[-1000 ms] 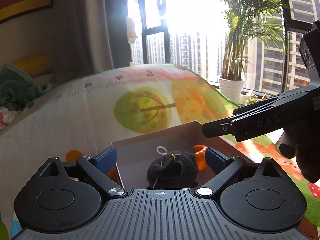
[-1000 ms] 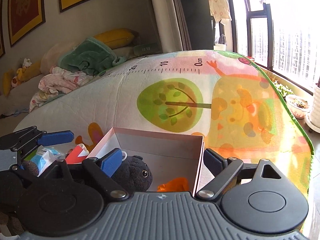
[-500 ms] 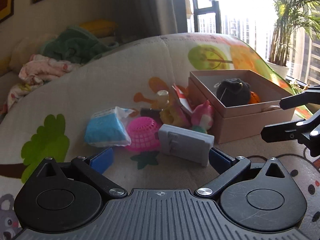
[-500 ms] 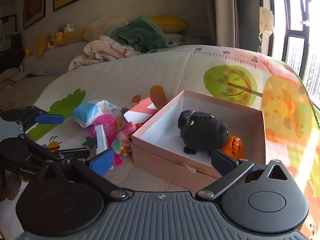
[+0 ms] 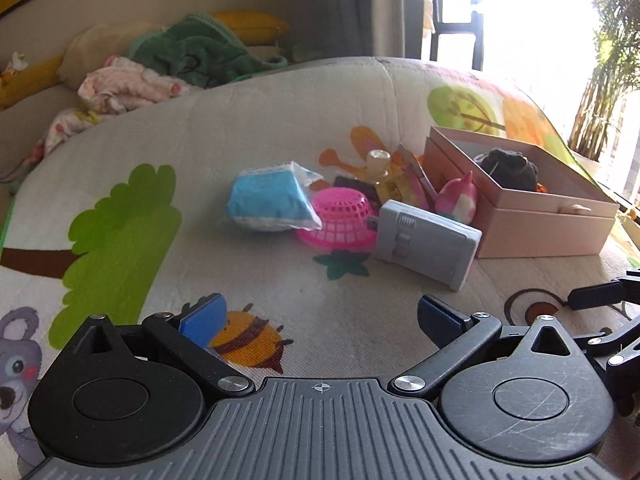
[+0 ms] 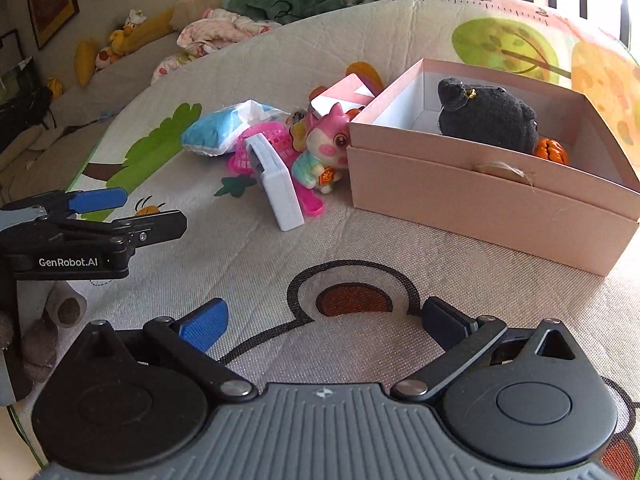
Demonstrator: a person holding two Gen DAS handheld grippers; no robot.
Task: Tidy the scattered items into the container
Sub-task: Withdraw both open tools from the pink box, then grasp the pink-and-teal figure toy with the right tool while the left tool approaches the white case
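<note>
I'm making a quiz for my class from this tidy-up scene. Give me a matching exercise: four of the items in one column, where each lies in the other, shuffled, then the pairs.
Items:
1. black plush toy
2. pink mesh basket
3. grey charger
4. blue tissue pack

Places:
A. upside down on the mat
B. inside the pink box
C. farthest from the box
D. nearest the cameras, among the pile on the mat

Pairs: 1-B, 2-A, 3-D, 4-C

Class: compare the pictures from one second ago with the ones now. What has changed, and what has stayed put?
Both claws, left claw and right claw, pulled back from over the pink box; their jaws have just been opening, nothing between them. The black plush stays inside the box; the scattered pile looks unmoved.
</note>
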